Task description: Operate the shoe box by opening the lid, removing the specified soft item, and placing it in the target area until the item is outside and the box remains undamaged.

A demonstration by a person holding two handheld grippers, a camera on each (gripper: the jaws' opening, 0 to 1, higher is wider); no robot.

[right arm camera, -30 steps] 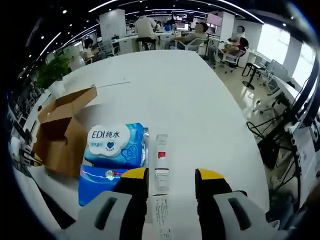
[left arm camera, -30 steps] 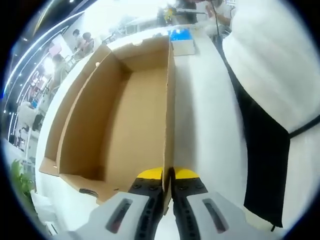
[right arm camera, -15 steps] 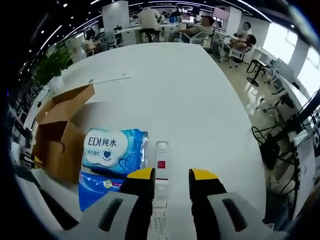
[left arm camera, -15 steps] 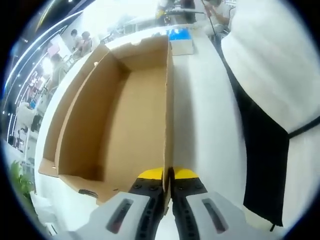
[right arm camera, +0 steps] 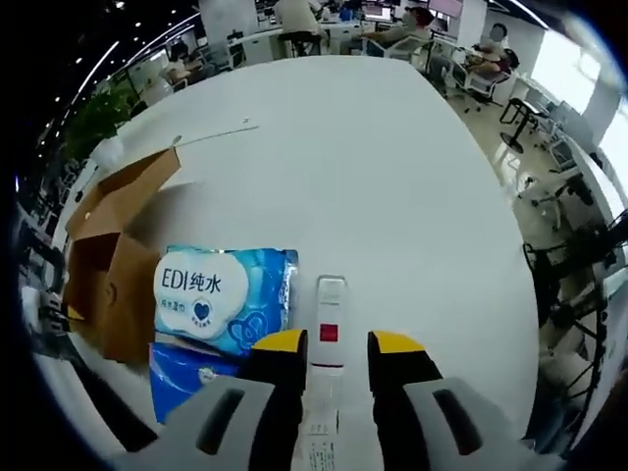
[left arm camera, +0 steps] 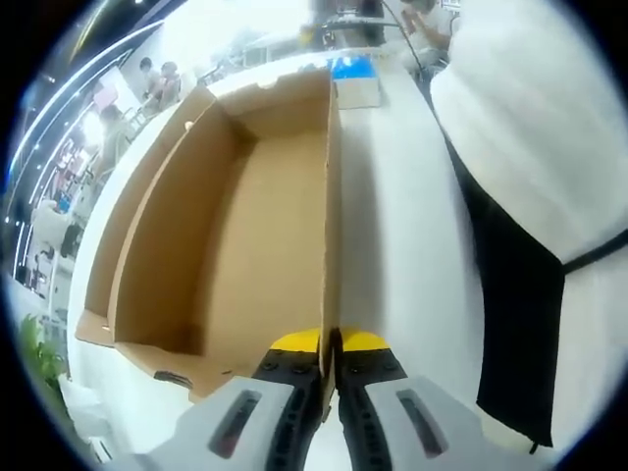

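Box is open and looks empty inside, bare cardboard floor and walls in the left gripper view. Left tool is closed tight on the box's near side wall, jaws pinching the thin cardboard edge between the yellow tips, apparently steadying it. No tears or crushed corners visible on the box from here.

In the right gripper view the box sits at the left on the white bench, flap folded outward. Just beside it, outside the box, lies a blue soft pack of wipes, with a second blue pack partly under or just next to it, can't tell which. To the right of the wipes, a slim white tube-like box with a red mark lies flat on the bench.

Right tool has jaws narrowly apart, straddling the near end of the slim white item; can't tell for sure if the tips touch it, so grip not confirmed.

Progress judgement: lid opening done, soft item already out of the box and on the bench, box seems intact. Left to do, probably: release the box wall, and settle whatever the right tool is on. Target area not marked in the frames, so final placement can't be verified.
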